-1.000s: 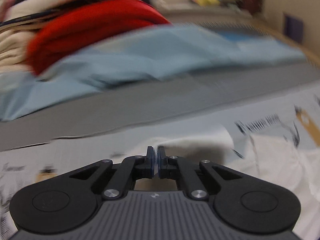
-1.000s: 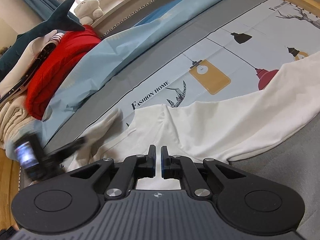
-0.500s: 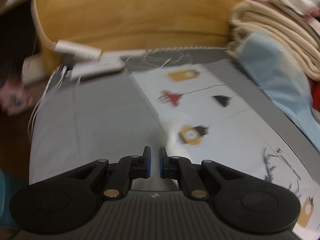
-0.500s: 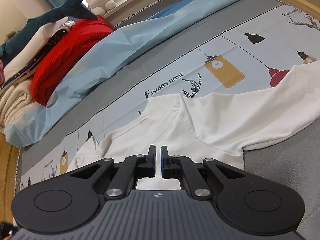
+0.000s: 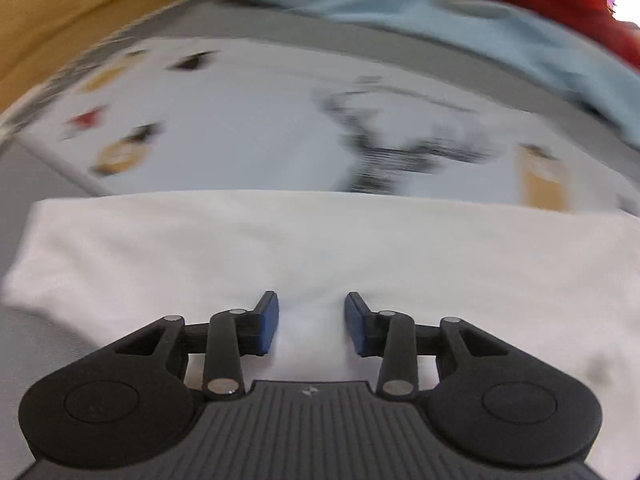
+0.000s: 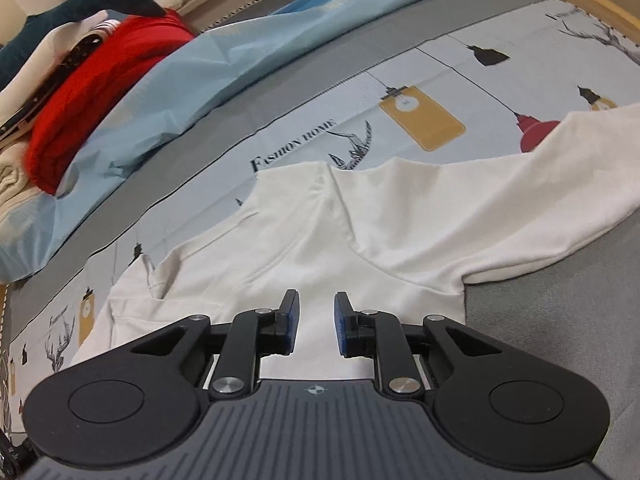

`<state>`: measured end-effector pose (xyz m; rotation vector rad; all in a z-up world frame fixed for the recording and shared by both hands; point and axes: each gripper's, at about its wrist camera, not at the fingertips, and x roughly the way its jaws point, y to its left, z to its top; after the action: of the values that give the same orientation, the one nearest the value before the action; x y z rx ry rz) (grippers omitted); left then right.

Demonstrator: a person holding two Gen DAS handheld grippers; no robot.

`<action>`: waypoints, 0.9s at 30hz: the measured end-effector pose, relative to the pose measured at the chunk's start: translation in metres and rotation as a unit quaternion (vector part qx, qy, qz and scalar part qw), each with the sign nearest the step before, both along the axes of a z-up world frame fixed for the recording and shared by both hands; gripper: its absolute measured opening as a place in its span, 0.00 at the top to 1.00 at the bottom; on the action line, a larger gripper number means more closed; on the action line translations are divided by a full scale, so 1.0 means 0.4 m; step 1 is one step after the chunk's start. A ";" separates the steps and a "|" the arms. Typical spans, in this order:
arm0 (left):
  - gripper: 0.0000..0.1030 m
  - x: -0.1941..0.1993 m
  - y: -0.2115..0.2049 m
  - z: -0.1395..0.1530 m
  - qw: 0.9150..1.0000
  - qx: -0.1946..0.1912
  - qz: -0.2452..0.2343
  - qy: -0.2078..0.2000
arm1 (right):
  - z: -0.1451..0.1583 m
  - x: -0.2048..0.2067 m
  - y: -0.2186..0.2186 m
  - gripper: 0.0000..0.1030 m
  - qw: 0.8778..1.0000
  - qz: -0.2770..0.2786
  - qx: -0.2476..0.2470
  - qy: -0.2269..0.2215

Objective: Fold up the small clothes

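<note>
1. A white garment (image 6: 360, 232) lies spread on a bed sheet (image 6: 328, 92) printed with lamps, deer and the words "FASHION HOME"; a grey band borders the printed panel.
2. In the right wrist view 1 long sleeve (image 6: 520, 184) runs off toward the right, and the collar end points toward the lettering.
3. The right gripper (image 6: 316, 320) hangs over the garment's body with its jaws opening; a modest gap shows between the blue pads (image 6: 289, 320), white cloth is seen below the gap, and nothing is pinched.
4. The left gripper (image 5: 311, 322) is over another stretch of the white garment (image 5: 320, 248), its jaws opening wider than the right's; the pads (image 5: 268, 322) press on nothing.
5. The left wrist view is blurred, so the sheet's prints there are smeared.
6. Beyond the sheet lie a light blue cloth (image 6: 192, 72), a red knit (image 6: 100, 80), cream folded textiles (image 6: 12, 184) and a dark shark plush (image 6: 80, 4).
</note>
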<state>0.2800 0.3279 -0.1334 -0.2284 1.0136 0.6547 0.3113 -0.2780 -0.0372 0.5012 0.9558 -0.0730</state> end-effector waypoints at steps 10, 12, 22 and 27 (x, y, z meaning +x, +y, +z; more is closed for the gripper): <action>0.65 0.110 -0.337 0.072 0.955 -0.095 -0.268 -0.081 | 0.003 0.010 -0.018 0.80 1.000 -0.020 0.011 -0.003; 0.68 0.106 -0.410 0.027 0.939 -0.072 -0.335 -0.044 | 0.002 0.007 -0.020 0.80 1.000 -0.018 0.013 -0.002; 0.77 0.119 -0.427 0.081 0.955 -0.089 -0.284 -0.019 | 0.004 -0.001 -0.051 0.79 0.999 -0.026 0.030 -0.004; 0.67 0.253 -0.451 0.071 0.956 -0.091 -0.263 -0.090 | 0.013 -0.004 -0.064 0.79 0.999 -0.028 0.032 -0.011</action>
<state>0.3811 0.1477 -0.1050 -0.1637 0.9062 0.0529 0.3097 -0.3037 -0.0321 0.5864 0.9243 -0.0883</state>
